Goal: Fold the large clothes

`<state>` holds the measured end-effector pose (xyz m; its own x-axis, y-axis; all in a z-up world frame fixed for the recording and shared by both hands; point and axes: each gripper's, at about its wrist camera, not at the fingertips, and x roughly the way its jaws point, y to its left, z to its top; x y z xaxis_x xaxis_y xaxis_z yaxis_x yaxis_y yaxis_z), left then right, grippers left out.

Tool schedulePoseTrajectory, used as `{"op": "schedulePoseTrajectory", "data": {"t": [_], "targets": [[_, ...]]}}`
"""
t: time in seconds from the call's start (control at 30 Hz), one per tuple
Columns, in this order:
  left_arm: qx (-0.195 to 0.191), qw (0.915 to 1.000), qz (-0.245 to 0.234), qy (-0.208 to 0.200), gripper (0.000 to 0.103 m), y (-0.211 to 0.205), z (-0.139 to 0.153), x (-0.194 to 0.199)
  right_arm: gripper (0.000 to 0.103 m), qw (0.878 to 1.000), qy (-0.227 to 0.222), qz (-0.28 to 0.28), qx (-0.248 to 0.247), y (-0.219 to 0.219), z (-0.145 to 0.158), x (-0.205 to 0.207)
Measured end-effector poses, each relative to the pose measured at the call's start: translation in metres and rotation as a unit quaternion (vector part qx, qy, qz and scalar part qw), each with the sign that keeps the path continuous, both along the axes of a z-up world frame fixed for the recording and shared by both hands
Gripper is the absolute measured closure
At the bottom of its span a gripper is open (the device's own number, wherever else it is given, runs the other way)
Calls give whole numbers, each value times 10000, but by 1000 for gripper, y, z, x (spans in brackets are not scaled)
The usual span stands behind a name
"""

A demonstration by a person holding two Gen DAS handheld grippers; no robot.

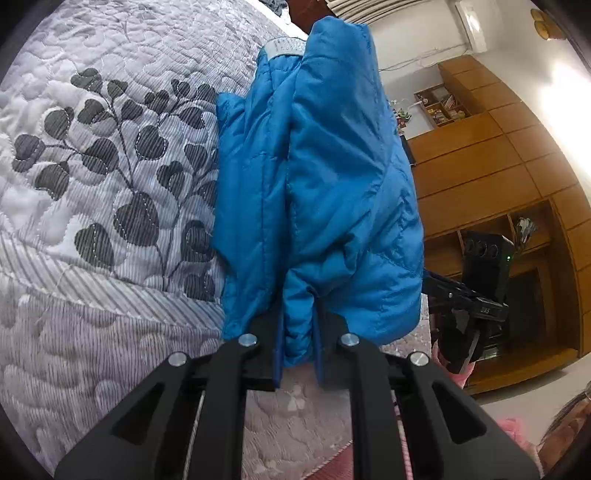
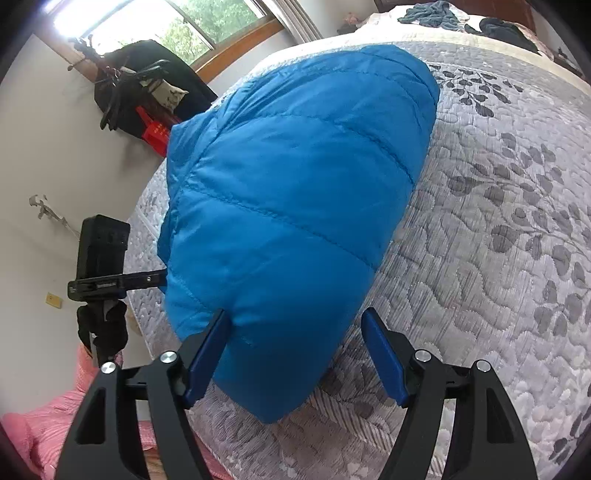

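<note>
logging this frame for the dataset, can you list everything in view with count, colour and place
jacket: one, blue, quilted, folded on the bed
bedspread: one, grey-white with dark leaf print, covering the bed
clothes pile: dark blue-grey, far end of the bed
pink fabric: pink, beside the bed's near edge
wooden cabinets: brown, along the wall
air conditioner: one, white, high on the wall
window: one, wood-framed, greenery outside
left gripper: black, blue pads, shut on a jacket fold
right gripper: black, blue pads, open around the jacket's near end
</note>
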<state>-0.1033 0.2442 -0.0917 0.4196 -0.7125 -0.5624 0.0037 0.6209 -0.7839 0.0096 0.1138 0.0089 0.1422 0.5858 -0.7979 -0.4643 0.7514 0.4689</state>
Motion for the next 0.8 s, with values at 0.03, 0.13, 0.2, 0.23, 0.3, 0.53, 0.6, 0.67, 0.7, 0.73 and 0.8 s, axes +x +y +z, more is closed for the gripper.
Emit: {"op": "schedulePoseTrajectory", "data": {"t": [0.03,0.13,0.2,0.23,0.3,0.53,0.6,0.67,0.7,0.73,0.8], "targets": [[22,10000,-8,-13,92,-1,0,0,29,10000,12,0,7,1,-1,1],[95,9999,-75,-101,89,-3,6,0,29,9999,68,-17,84,2,-2,4],[145,9996,-94,-244,87,-3,18,-3,29,9999,6,-35,131,-1,1,3],[195,9992,-79,-328,84,-2,27,-3,29,9998,-20,-43,173,-5,3,2],[351,9976,-55,-595,64,0,45,-8,29,9996,-59,-72,283,-10,8,3],[936,9874,7,-1277,21,4,98,12,24,9967,-64,-278,759,-30,20,17],[1095,9861,-12,-1247,20,3,100,31,22,9951,-22,-332,927,-34,19,24],[1184,9866,-86,-1122,20,3,96,51,22,9935,57,-369,1073,-40,16,31],[1198,9870,-113,-1067,20,5,93,58,21,9923,112,-386,1172,-44,13,34],[1242,9872,-136,-987,20,4,89,65,21,9915,152,-416,1226,-47,10,38],[1297,9874,-191,-888,20,6,83,76,20,9905,211,-458,1282,-47,6,43]]}}
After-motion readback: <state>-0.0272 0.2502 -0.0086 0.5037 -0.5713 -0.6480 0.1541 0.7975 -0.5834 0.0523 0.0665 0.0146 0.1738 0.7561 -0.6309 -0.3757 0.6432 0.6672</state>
